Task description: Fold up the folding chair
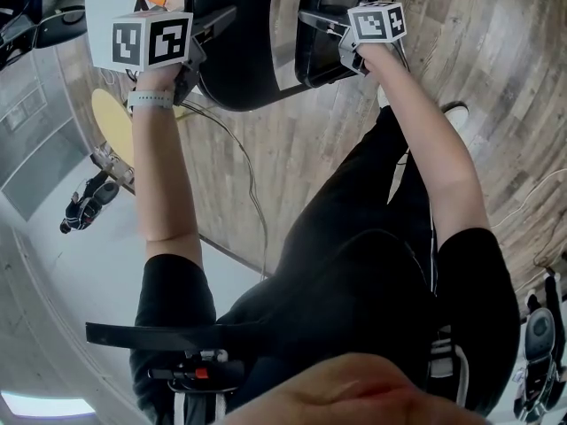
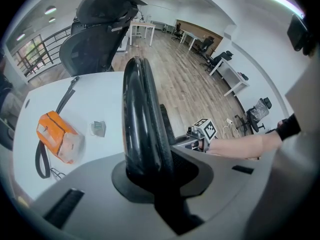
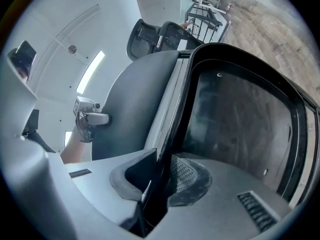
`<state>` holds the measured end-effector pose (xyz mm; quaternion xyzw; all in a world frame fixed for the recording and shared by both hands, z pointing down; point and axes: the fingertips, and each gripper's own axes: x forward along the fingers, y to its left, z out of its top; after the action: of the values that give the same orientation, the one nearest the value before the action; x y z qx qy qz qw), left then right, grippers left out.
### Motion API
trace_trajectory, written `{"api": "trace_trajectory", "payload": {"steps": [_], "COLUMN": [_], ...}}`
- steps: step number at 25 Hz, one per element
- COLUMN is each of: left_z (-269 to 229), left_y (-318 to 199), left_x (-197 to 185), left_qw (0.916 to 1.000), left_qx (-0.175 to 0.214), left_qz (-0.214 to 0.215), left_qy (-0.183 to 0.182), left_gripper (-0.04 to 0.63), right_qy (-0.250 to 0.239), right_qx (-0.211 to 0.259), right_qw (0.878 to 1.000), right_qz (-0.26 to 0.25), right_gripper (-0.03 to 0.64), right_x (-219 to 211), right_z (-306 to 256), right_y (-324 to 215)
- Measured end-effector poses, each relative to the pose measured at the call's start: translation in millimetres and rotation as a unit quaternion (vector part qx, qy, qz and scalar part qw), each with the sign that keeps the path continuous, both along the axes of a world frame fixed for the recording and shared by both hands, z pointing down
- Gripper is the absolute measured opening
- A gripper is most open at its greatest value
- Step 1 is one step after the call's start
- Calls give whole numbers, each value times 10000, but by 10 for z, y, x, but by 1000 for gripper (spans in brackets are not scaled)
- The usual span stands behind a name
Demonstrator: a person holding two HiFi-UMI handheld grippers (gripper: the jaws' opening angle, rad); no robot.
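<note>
Folding chair: the black folding chair [image 1: 239, 51] stands on the floor just beside the white table [image 2: 75, 99], held at two edges. Its two panels lie close and nearly parallel, so the fold looks almost done.
Left gripper: the left gripper [image 1: 213, 23] works on the chair's table side, its jaws pinching the thick rounded black rim [image 2: 142, 124] of one panel. It points steeply down, probably to steady that panel.
Right gripper: the right gripper [image 1: 319, 23] is on the side away from the table, its jaws clamped on the thin edge of the glossy framed panel [image 3: 240, 129]. It reaches in level, likely to press this panel toward the other.
Why two grips: one opposing hold on each panel lets them be squeezed together without the chair tipping toward the table.
Table top: an orange pouch [image 2: 57, 136] with a dark strap lies flat on the table, and a small grey thing [image 2: 98, 128] lies near it, both clear of the chair.
Floor: the wood-plank floor [image 1: 496, 78] spreads out from under the table, with a thin cable [image 1: 239, 158] trailing across it.
Room: it is an open office. A black mesh office chair [image 2: 100, 39] sits at the table's far edge, with white desks and more chairs well beyond.
</note>
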<state>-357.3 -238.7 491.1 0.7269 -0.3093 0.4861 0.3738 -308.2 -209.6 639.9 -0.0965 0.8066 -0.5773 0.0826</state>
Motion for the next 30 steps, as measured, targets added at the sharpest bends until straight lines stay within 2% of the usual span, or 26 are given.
{"api": "trace_trajectory", "payload": {"steps": [3, 6, 8, 10, 11, 15, 18, 22, 24, 27, 28, 30], "left_z": [-4, -25, -78, -175, -235, -454, -758, -1421, -1570, -1607, -1656, -1855], "left_y": [-22, -70, -121, -183, -214, -213, -45, 313, 555, 929, 1045, 1243], "left_x": [32, 24, -39, -106, -140, -269, -423, -419, -226, 176, 351, 758], "left_qw": [9999, 9993, 9982, 9955, 9935, 9823, 9660, 9268, 9163, 9097, 9052, 8907], "left_qx": [28, 240, 509, 815, 978, 1576, 2222, 3432, 3766, 3945, 4000, 4201], "left_qz": [-98, -216, -314, -489, -584, -1011, -1323, -1507, -1287, -818, -673, -310], "left_qy": [132, 178, 79, 56, 58, 93, 36, 245, 451, 1004, 1270, 1708], "left_gripper": [78, 134, 158, 170, 172, 184, 184, 183, 183, 183, 183, 183], "right_qy": [-14, 18, 142, 345, 448, 844, 1195, 1701, 1906, 2185, 2273, 2440], "right_qx": [45, 180, 252, 269, 261, 372, 871, 1823, 2234, 2765, 2954, 3387], "right_qw": [10000, 9998, 9996, 9990, 9984, 9935, 9835, 9584, 9459, 9293, 9225, 9044], "right_qz": [47, 42, 53, 136, 207, 665, 1039, 1389, 1384, 1105, 1009, 879], "right_gripper": [63, 64, 100, 177, 194, 212, 210, 210, 210, 210, 210, 210], "right_x": [3, 7, 35, 121, 187, 603, 1006, 1626, 1861, 1996, 2044, 2205], "right_z": [-7, -8, 14, 71, 105, 142, -94, -698, -957, -1283, -1443, -1868], "right_y": [-1, 5, 5, -11, -29, -116, -84, 140, 359, 771, 899, 1109]}}
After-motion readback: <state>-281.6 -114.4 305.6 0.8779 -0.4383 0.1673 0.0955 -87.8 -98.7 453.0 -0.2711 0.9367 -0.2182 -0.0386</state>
